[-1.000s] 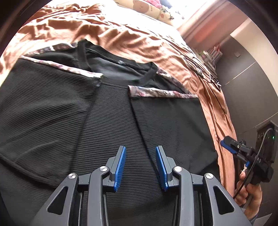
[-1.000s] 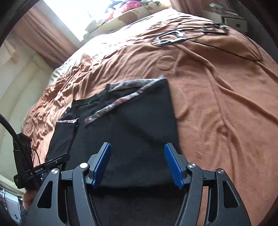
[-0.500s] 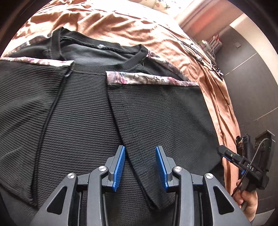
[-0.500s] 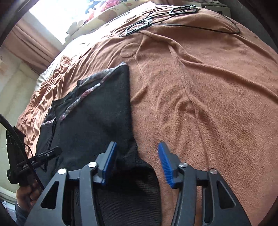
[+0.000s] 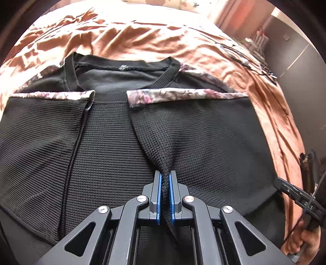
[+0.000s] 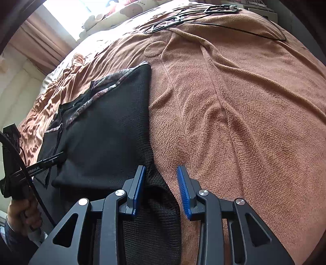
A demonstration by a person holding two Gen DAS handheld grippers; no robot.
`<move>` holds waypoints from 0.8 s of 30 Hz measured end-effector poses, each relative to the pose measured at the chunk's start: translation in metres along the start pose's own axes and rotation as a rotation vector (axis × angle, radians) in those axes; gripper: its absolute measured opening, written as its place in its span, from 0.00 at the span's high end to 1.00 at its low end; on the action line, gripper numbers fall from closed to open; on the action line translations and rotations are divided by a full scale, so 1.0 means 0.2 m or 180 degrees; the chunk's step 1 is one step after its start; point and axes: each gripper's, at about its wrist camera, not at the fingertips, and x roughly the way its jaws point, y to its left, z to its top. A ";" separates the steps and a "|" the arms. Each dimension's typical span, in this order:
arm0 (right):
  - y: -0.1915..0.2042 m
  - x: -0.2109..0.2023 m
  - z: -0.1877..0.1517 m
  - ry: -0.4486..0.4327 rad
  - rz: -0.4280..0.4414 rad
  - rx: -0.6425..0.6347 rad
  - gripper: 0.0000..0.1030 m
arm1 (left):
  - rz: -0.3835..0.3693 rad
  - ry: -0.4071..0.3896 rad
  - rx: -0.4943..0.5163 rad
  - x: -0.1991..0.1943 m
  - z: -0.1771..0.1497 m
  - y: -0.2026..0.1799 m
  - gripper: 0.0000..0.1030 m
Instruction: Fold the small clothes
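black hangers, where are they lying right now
In the right wrist view the black hangers lie at the top of the picture on the brown blanket, toward the far end of the bed, well beyond the black shirt and apart from it.

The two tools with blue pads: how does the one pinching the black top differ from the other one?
The left tool is shut, its blue pads pinching a fold of the black top near the middle. The right tool has a clear gap between its pads and is closing; the top's side edge lies between them, not yet pinched, with the brown blanket beside it. Both have black frames and point down at the same garment.
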 end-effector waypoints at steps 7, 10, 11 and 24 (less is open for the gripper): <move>0.03 -0.02 0.00 0.0055 -0.0095 -0.0062 0.71 | -0.0146 0.0138 -0.0108 -0.04 -0.06 0.01 0.64; 0.03 -0.03 -0.01 0.0043 -0.0090 -0.0050 0.71 | -0.0160 0.0121 -0.0070 -0.09 -0.12 -0.02 0.58; 0.02 -0.03 -0.01 0.0044 -0.0087 -0.0043 0.71 | -0.0155 0.0130 -0.0049 -0.10 -0.14 -0.03 0.58; 0.05 -0.11 -0.04 0.0067 -0.0106 -0.0064 0.71 | 0.0171 0.0128 -0.0031 -0.23 -0.31 -0.03 0.58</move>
